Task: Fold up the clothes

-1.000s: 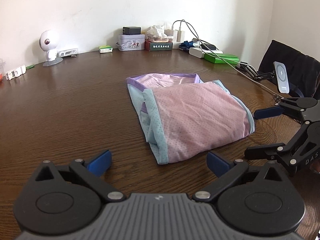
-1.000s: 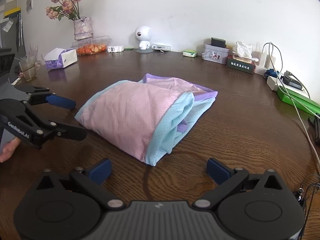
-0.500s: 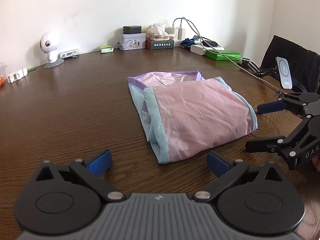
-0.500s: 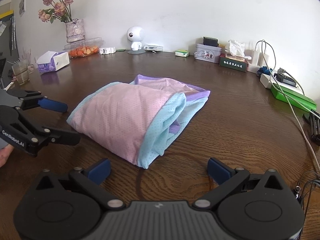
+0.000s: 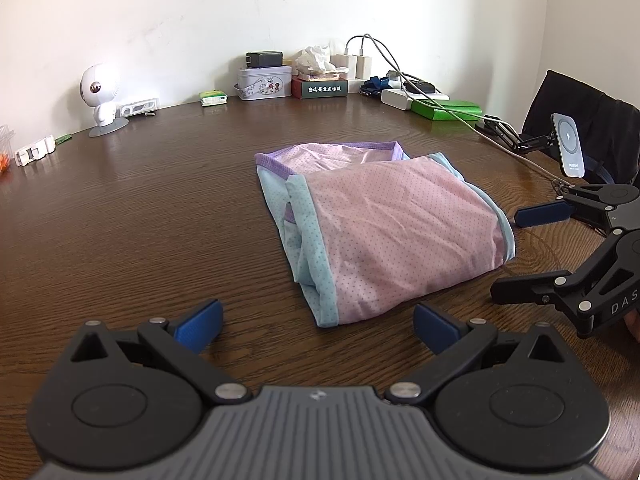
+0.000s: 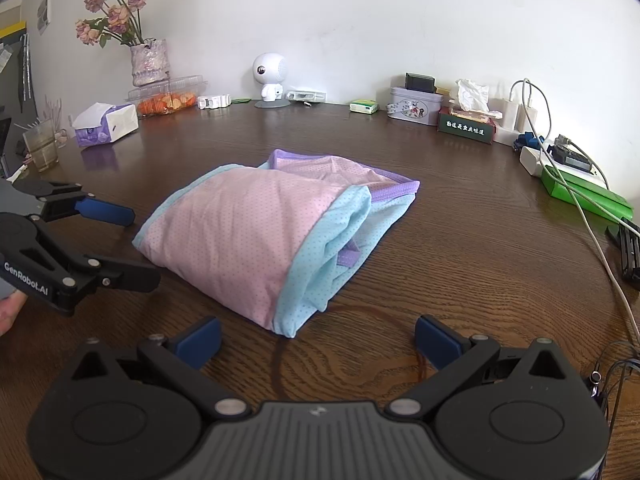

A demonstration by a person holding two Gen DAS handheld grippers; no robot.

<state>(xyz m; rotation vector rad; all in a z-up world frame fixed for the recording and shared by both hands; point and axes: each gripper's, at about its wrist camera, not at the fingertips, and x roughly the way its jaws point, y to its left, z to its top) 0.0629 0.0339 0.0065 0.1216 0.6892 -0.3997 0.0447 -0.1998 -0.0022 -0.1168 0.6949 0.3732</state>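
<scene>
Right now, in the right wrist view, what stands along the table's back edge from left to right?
Dried-flower vase → white round robot figure → small green packet → grey tin box → dark green tissue box → white chargers.

Bare table [image 6: 460,240] rings the garment [image 6: 256,236]; cables [image 6: 592,220] perhaps crowd right.
</scene>
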